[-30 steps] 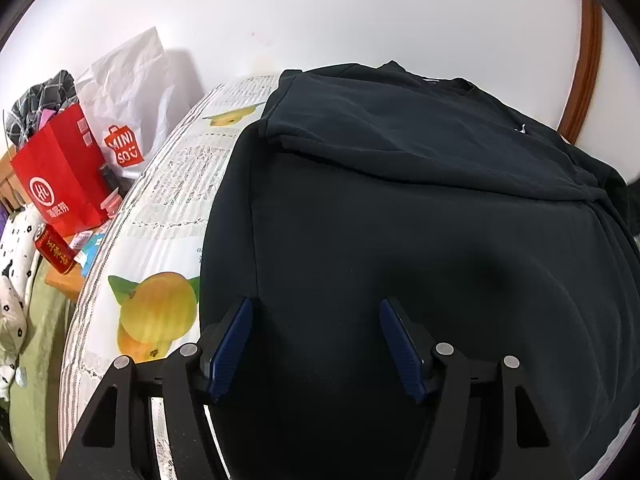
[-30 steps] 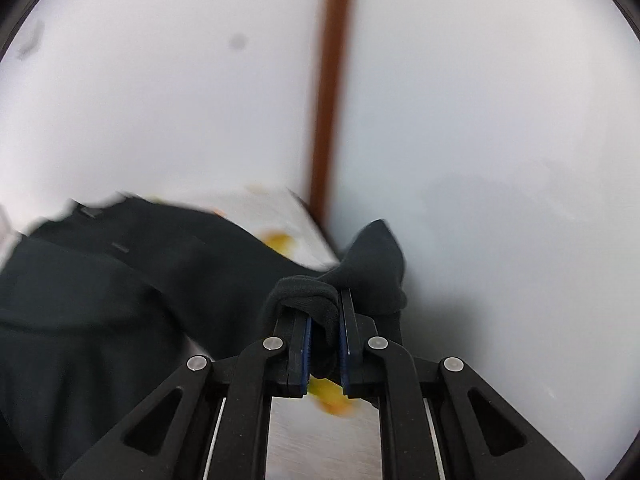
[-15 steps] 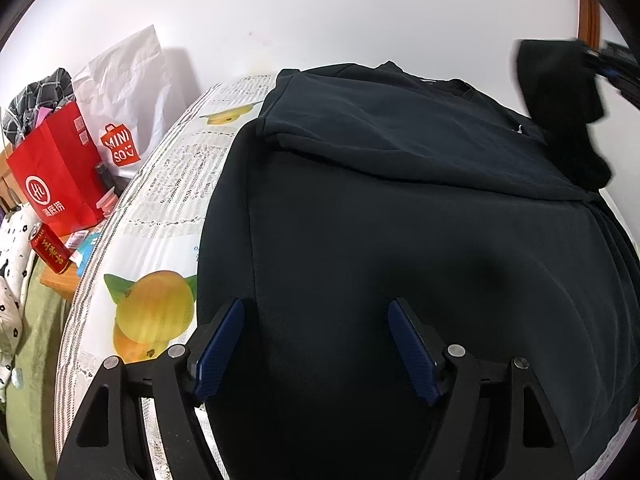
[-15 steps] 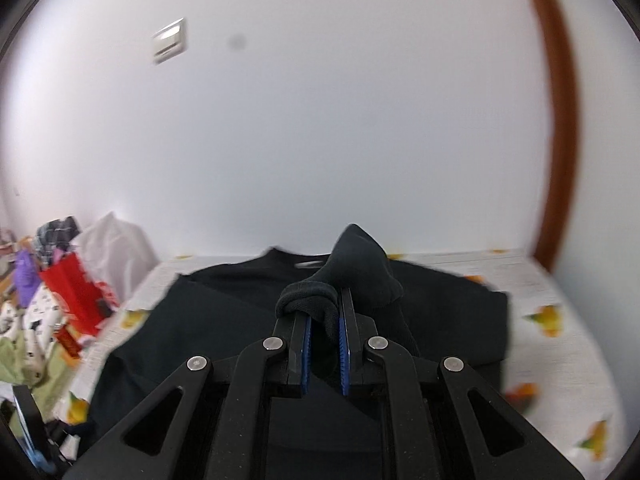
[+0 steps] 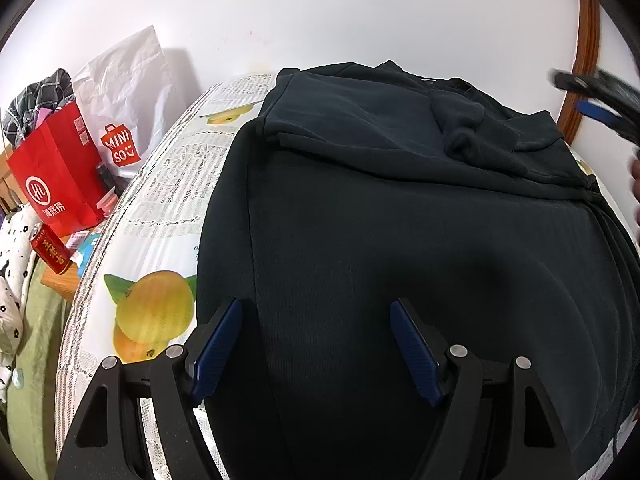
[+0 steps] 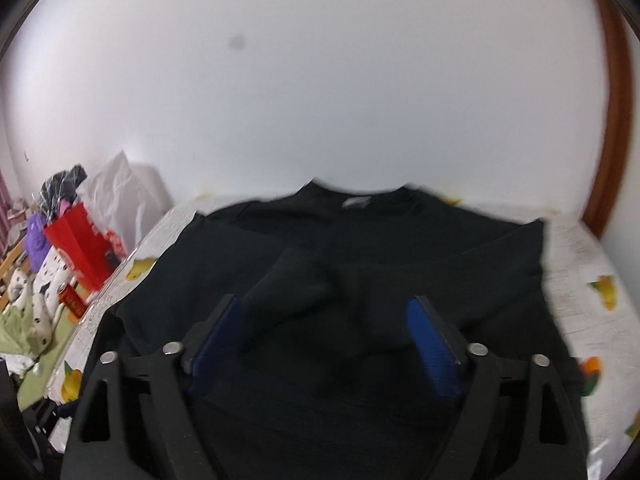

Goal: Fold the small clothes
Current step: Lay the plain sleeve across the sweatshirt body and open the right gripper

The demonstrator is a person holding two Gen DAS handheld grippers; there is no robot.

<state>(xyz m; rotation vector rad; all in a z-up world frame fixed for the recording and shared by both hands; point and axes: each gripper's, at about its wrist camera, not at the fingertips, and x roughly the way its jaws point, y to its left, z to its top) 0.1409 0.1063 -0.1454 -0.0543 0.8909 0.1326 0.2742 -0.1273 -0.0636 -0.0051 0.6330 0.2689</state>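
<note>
A black sweatshirt (image 5: 400, 220) lies spread on the fruit-print tablecloth (image 5: 168, 200), collar toward the wall. Both sleeves are folded in across its chest; the right sleeve (image 5: 464, 124) lies crumpled on the upper part. My left gripper (image 5: 316, 344) is open and empty just above the shirt's lower left part. My right gripper (image 6: 326, 340) is open and empty above the shirt (image 6: 360, 248), with the dropped sleeve (image 6: 292, 284) below its jaws. It also shows blurred at the right edge of the left wrist view (image 5: 600, 108).
A red paper bag (image 5: 56, 176), a white Miniso bag (image 5: 124, 108) and a red can (image 5: 50, 250) stand left of the table. Spotted and green fabric (image 5: 16, 280) lies at far left. A white wall is behind; a brown door frame (image 5: 586, 60) is at right.
My right gripper carried the right sleeve over the shirt's chest, opened and let it drop there. My left gripper stayed open and nearly still.
</note>
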